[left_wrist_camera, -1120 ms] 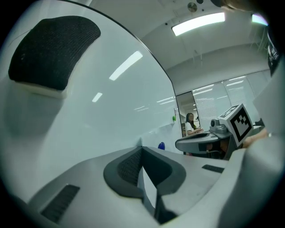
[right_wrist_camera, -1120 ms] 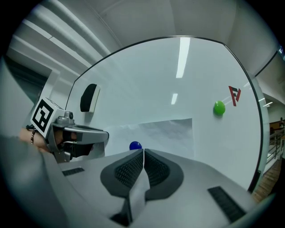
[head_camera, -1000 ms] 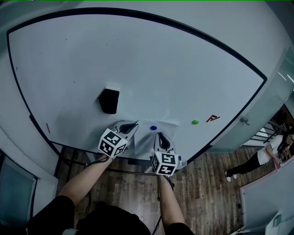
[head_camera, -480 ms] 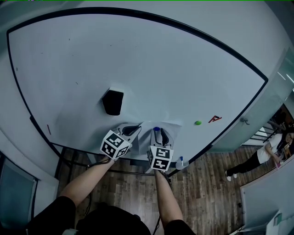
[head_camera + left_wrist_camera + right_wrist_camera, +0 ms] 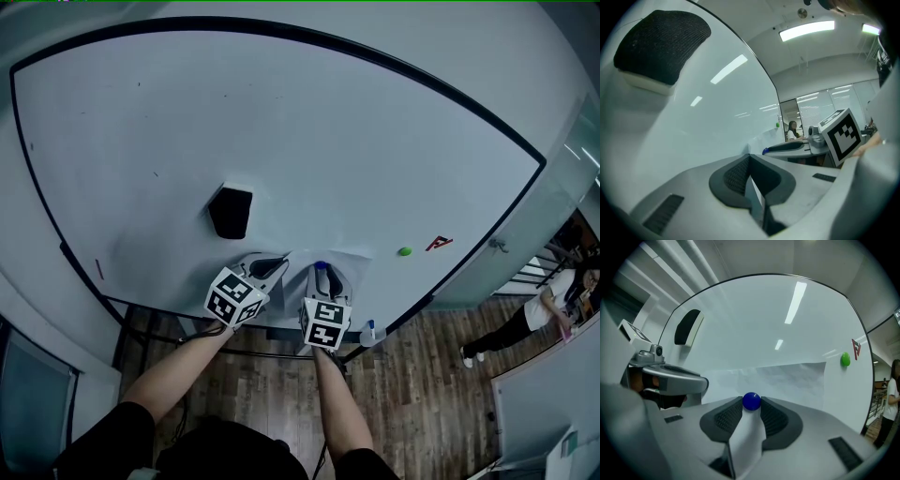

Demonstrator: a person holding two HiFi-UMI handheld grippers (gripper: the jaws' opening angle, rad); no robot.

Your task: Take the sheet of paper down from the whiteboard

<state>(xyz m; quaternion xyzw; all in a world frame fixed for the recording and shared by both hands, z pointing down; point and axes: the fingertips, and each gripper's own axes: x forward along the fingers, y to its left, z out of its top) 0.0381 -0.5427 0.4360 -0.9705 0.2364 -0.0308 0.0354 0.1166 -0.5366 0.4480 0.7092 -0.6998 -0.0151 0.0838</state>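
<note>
The sheet of paper [image 5: 349, 258] [image 5: 787, 378] hangs low on the whiteboard [image 5: 281, 122], pinned by a blue magnet [image 5: 320, 265] [image 5: 751, 401]. My left gripper [image 5: 272, 263] [image 5: 749, 157] points level at the board and is shut on the paper's left edge; a thin strip of sheet shows between its pads. My right gripper [image 5: 321, 273] [image 5: 751, 404] is just to its right. Its jaws have just been closing, and its pads now touch the blue magnet on both sides at their tips.
A black eraser [image 5: 231, 212] [image 5: 689, 326] sticks to the board above the left gripper. A green magnet [image 5: 404, 251] [image 5: 845, 359] and a red one [image 5: 436, 243] sit right of the paper. A person [image 5: 525, 323] stands on the wooden floor at far right.
The right gripper has shifted left, from beside the blue magnet to straddling it, and its jaws have parted around it. The left gripper has stayed on the paper's edge.
</note>
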